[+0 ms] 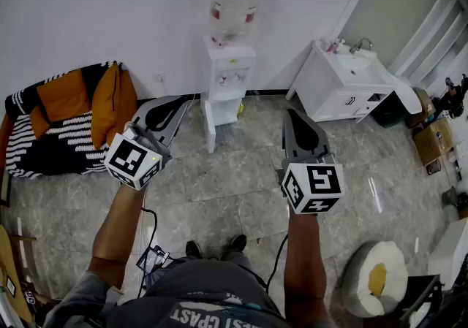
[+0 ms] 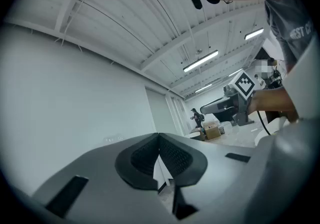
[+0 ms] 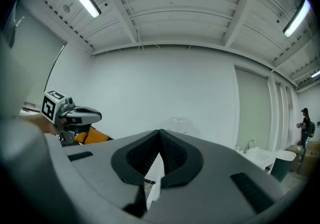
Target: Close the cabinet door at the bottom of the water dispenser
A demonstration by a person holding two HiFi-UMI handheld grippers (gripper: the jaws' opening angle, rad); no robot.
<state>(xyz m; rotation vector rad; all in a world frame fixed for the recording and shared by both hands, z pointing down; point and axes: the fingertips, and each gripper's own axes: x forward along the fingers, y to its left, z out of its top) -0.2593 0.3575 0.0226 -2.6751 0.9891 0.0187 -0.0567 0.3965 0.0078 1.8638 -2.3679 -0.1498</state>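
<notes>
The water dispenser (image 1: 228, 71) stands in the upper centre of the head view, against the white wall (image 1: 88, 5). It is white and narrow, with a clear bottle (image 1: 232, 4) on top. Its bottom cabinet door (image 1: 210, 126) is open – the panel is swung out toward the lower left, and something small and yellow shows inside.

The left gripper (image 1: 175, 109) and the right gripper (image 1: 294, 116) are both held well apart from the door, each with jaws pressed together on nothing.

The floor (image 1: 227, 173) is of grey stone tiles. A seat with orange cushions (image 1: 66, 111) is at the left – a white sink cabinet (image 1: 340, 89) at the upper right.
</notes>
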